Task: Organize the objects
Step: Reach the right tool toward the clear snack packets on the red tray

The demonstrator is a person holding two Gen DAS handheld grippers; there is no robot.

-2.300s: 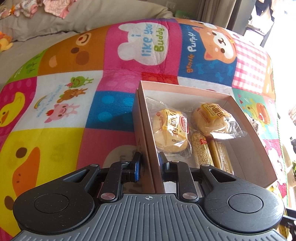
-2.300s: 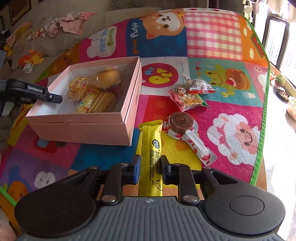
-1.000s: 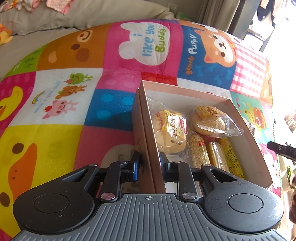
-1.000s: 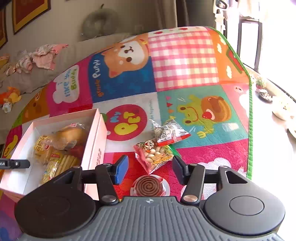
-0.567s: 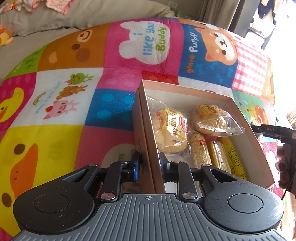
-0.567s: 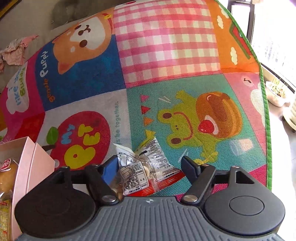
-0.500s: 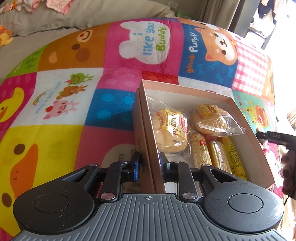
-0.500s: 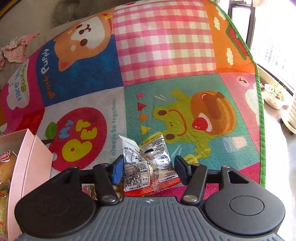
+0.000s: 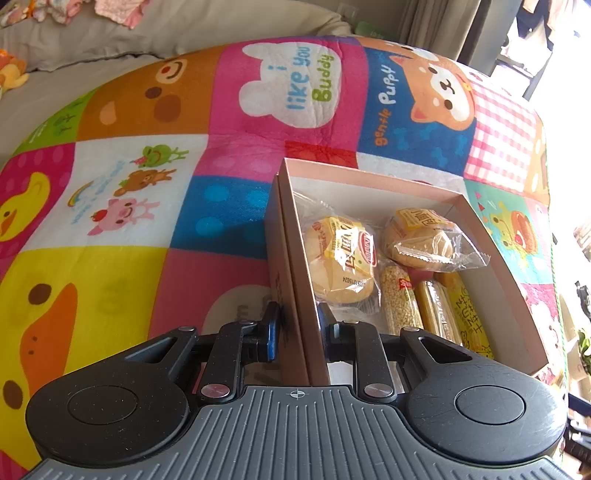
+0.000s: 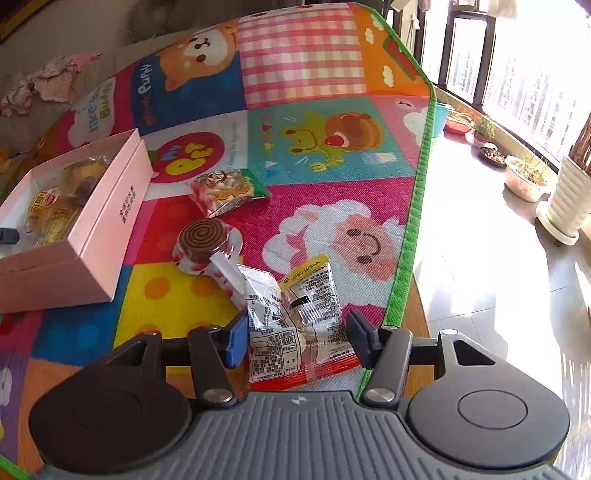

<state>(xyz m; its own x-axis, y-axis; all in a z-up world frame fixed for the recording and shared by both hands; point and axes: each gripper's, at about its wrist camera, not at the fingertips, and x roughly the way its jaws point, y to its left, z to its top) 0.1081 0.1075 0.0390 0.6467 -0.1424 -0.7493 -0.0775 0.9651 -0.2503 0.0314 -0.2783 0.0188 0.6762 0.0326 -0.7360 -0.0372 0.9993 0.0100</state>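
My left gripper [image 9: 299,317] is shut on the near left wall of an open pink box [image 9: 369,181], one finger outside and one inside. In the box lie two wrapped buns [image 9: 343,258] and several yellow snack bars [image 9: 436,310]. In the right wrist view, my right gripper [image 10: 297,330] is shut on a clear printed snack packet [image 10: 306,295], held above the mat near its green edge. A chocolate swirl lollipop [image 10: 207,240] and a bag of small snacks [image 10: 229,190] lie on the mat between the packet and the pink box [image 10: 110,221].
A colourful cartoon play mat [image 10: 303,147] covers the surface; its green border [image 10: 410,240] runs along the right. Beyond it is a sunlit tiled floor with plant pots [image 10: 524,181]. A grey cushion with clothes [image 9: 110,22] lies behind the mat.
My right gripper closed around the clear packet beside the frog picture and carried it back toward the mat's near right edge. It is gone from the left wrist view. My left gripper kept still.
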